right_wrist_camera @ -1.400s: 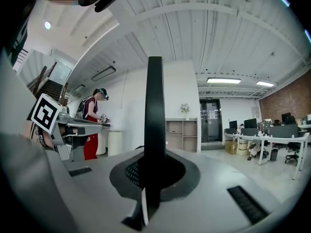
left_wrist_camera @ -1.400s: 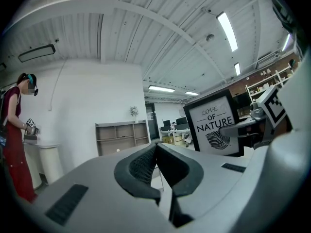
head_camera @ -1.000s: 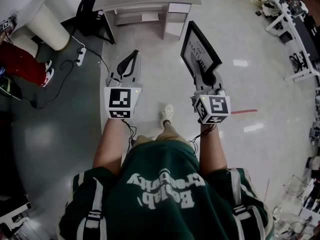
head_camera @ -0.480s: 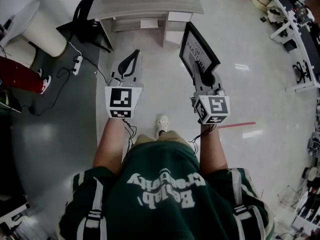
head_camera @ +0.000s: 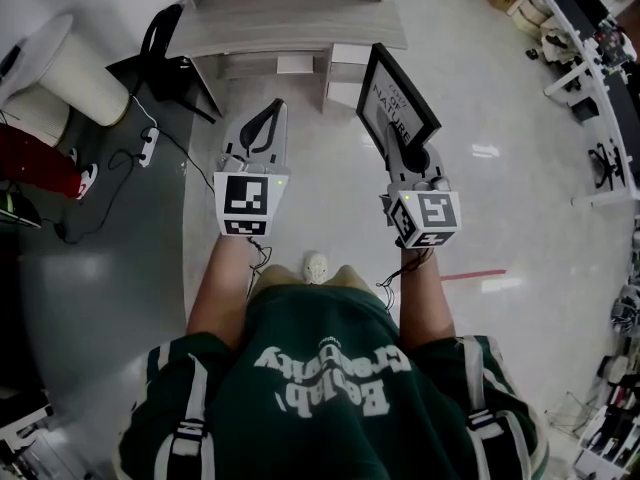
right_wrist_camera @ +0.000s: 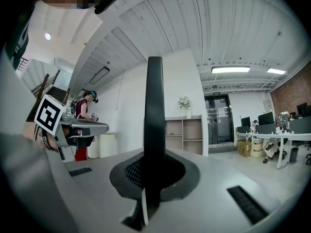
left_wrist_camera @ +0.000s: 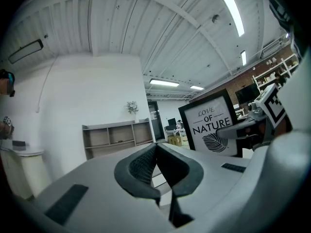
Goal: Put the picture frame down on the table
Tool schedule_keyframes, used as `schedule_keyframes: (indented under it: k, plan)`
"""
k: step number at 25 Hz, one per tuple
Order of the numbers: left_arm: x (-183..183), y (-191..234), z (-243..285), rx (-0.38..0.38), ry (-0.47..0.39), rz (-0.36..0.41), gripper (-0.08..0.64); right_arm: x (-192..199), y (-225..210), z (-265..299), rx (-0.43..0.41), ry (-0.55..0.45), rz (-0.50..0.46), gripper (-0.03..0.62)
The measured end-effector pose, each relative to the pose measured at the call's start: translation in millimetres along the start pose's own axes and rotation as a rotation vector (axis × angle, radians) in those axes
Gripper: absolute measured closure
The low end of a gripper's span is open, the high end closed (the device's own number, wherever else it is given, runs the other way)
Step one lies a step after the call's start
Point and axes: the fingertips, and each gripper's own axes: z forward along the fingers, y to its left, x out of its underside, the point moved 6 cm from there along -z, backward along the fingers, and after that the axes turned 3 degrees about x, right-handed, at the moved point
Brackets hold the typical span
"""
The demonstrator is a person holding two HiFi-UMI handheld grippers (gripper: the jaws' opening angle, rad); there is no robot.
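You held the frame [head_camera: 398,93] off the floor at your 1 o'clock, upright and leaning. The right gripper [head_camera: 408,153] had its jaws clamped on the frame's lower edge. In the right gripper view the frame showed edge-on, as a black bar rising between the pressed pads.

The left gripper [head_camera: 262,120] sat level with it at your 11 o'clock. Its jaws were drawn together, tips touching, with nothing between them.

The table [head_camera: 290,20], pale grey wood, stood at your 12 o'clock just beyond both grippers. A shelf [left_wrist_camera: 114,136] of open cubbies stood at its back, with a small plant [left_wrist_camera: 131,107] on top. A black chair [head_camera: 165,38] stood against the table's left end at 11 o'clock. A white bin [head_camera: 88,56] stood farther out at 10 o'clock. A power strip [head_camera: 148,140] and its cable lay on the floor near the chair.

A person in red [head_camera: 40,150] stood at 9 o'clock. Your shoe [head_camera: 316,266] showed between your arms. A strip of red tape [head_camera: 475,273] lay on the floor at 3 o'clock. Desks [head_camera: 585,43] stood well apart at 2 o'clock.

The frame's white sheet read "LOVE OF NATURE" in black, above a drawn leaf. White lettering on your green shirt appeared upside down and could not be read.
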Motion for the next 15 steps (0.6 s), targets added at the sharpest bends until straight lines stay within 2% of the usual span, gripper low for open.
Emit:
schedule_keyframes:
  k: [15]
  plan:
    - [-3.6, -20.5, 55.8, 0.042, 0.008, -0.013, 0.541, 6.1, -49.0, 13.2, 0.020, -0.006, 0.025, 0.554]
